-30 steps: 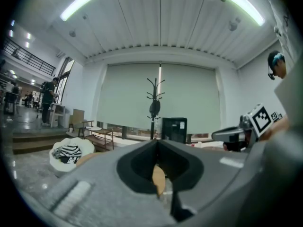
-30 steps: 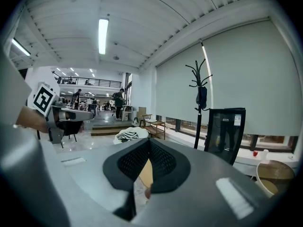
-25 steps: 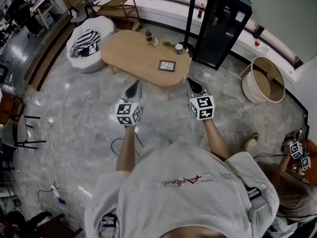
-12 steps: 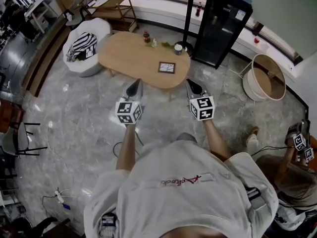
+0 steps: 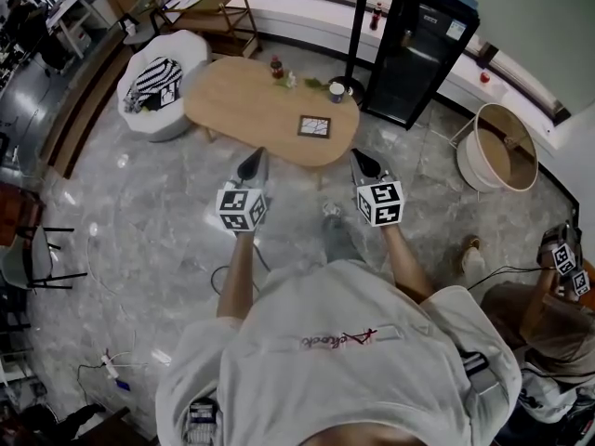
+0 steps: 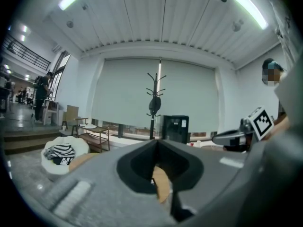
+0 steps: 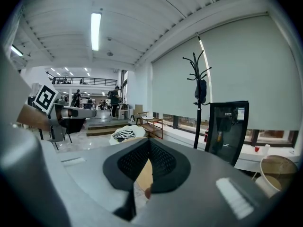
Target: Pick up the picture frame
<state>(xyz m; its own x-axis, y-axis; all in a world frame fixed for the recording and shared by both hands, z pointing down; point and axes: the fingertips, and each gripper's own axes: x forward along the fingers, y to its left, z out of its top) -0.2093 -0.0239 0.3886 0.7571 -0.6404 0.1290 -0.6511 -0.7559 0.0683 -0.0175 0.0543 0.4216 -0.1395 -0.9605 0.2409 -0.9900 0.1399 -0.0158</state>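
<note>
In the head view, the picture frame (image 5: 314, 126) lay flat on the wooden table (image 5: 242, 100), upper middle. The left gripper (image 5: 252, 163) and right gripper (image 5: 363, 162) hung lower down, apart from it. In the left gripper view, the jaws were squeezed together, holding nothing. The right gripper view showed the same.

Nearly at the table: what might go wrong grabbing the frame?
1. The frame lies flat on the table; a tool may push it along rather than get under it.
2. The left tool and right tool are shut and must open first.
3. The cup stands just beyond the frame; overreaching may knock it.
</note>
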